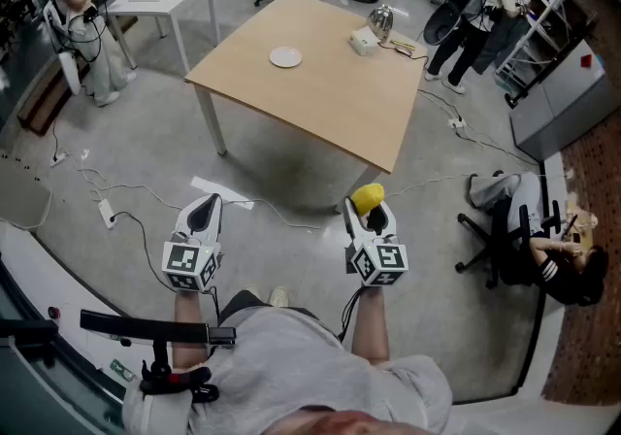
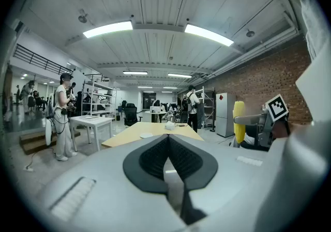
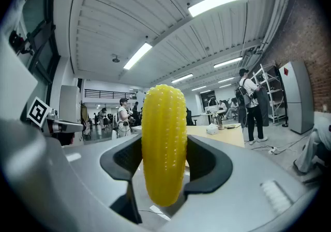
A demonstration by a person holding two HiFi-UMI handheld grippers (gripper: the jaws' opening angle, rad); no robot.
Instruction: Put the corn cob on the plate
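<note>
Between the jaws of the right gripper (image 3: 164,154) stands the corn cob (image 3: 164,122), upright and clamped across its girth at about mid-length. Its rounded top rises above the jaws and its lower end hangs below them. I judge the cob to be light and stiff. Its surface looks glossy and evenly moulded, so I treat it as a replica that may slip under a loose hold, though the rows of kernels should give the black jaw faces some purchase. Mid-length is the correct place to hold it, since a grip nearer either tapered end could let it pivot or squeeze out. Being round, it may roll once laid flat, so I would set it down on its side, well inside the rim. The left gripper (image 2: 168,148) has its jaws together with nothing between them and is carried beside the right one. The white plate (image 1: 285,57) lies on the light wooden table (image 1: 320,103), well apart from both grippers across open floor (image 1: 146,132), so the cob must be carried there before release.
</note>
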